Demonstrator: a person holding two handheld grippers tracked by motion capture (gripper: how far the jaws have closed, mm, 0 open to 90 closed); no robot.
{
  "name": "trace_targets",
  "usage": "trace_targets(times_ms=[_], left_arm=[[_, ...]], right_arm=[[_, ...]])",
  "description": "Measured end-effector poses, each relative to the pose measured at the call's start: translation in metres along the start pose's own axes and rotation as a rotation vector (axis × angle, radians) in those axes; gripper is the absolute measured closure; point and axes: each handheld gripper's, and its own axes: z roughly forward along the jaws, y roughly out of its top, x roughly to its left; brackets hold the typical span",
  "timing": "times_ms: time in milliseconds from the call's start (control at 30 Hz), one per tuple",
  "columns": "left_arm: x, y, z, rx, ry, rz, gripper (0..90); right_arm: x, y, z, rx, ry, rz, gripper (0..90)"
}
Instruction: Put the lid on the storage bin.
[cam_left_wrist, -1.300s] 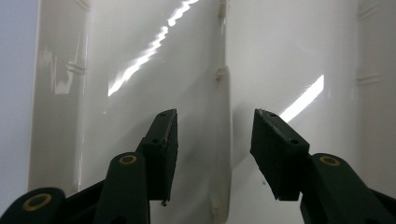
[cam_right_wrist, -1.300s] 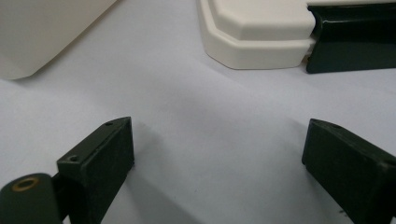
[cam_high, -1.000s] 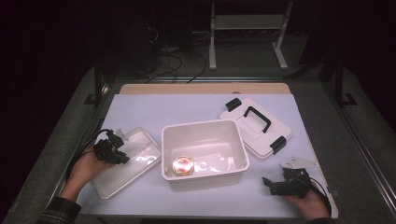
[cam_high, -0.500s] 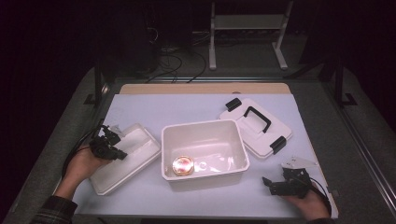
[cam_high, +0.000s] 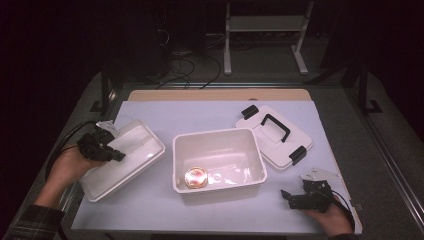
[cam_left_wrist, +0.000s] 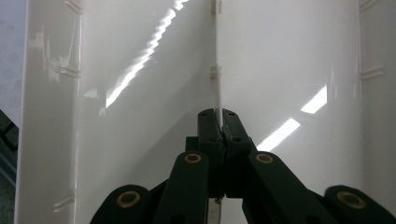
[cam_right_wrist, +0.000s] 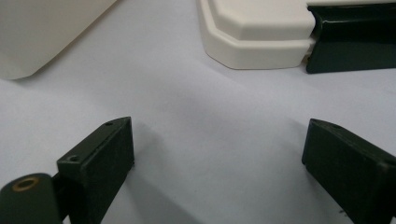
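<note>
Both hands hold tools: left tool clamped on the tray's thin divider, right tool spread wide.

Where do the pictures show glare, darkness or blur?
High view: the surroundings are dark, and the lit table leaves a bright sheen on the tray. Left gripper view: white glare streaks cross the tray clamped by the left hand-held gripper. Right gripper view: the lid looks soft, slightly out of focus.

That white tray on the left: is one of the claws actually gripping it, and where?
Yes. The left claw is shut on the white insert tray, pinching its thin upright centre divider. The right claw is open over the table, holding nothing.
</note>
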Motion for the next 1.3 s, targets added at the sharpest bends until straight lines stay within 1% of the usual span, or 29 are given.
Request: trace_targets(times_ms=[133,200,300,367,400,500,700,867,900,933,967,1167,1300], left_arm=[[-0.004,0.006,-0.013,-0.018,0.006,0.026,88.7],[-0.006,0.010,-0.019,-0.031,-0.005,0.037,88.7],[-0.010,0.016,-0.025,-0.034,-0.007,0.059,88.7],[-0.013,0.019,-0.028,-0.050,-0.019,0.060,88.7],[-0.014,0.021,-0.029,-0.054,-0.029,0.065,88.7],[-0.018,0.026,-0.032,-0.050,-0.023,0.085,88.7],[-0.027,0.040,-0.036,-0.061,-0.047,0.116,88.7],[-0.038,0.054,-0.039,-0.062,-0.051,0.156,88.7],[-0.040,0.056,-0.040,-0.063,-0.050,0.158,88.7],[-0.042,0.060,-0.041,-0.064,-0.049,0.171,88.7],[-0.042,0.060,-0.041,-0.064,-0.049,0.171,88.7],[-0.060,0.084,-0.042,-0.060,-0.061,0.238,88.7],[-0.070,0.098,-0.041,-0.062,-0.075,0.274,88.7]], right_arm=[[0.000,0.000,0.000,0.000,0.000,0.000,8.6],[0.000,0.000,0.000,0.000,0.000,0.000,8.6],[0.000,0.000,0.000,0.000,0.000,0.000,8.6],[0.000,0.000,0.000,0.000,0.000,0.000,8.6],[0.000,0.000,0.000,0.000,0.000,0.000,8.6],[0.000,0.000,0.000,0.000,0.000,0.000,8.6],[0.000,0.000,0.000,0.000,0.000,0.000,8.6],[0.000,0.000,0.000,0.000,0.000,0.000,8.6],[0.000,0.000,0.000,0.000,0.000,0.000,8.6],[0.000,0.000,0.000,0.000,0.000,0.000,8.6],[0.000,0.000,0.000,0.000,0.000,0.001,8.6],[0.000,0.000,0.000,0.000,0.000,0.000,8.6],[0.000,0.000,0.000,0.000,0.000,0.002,8.6]])
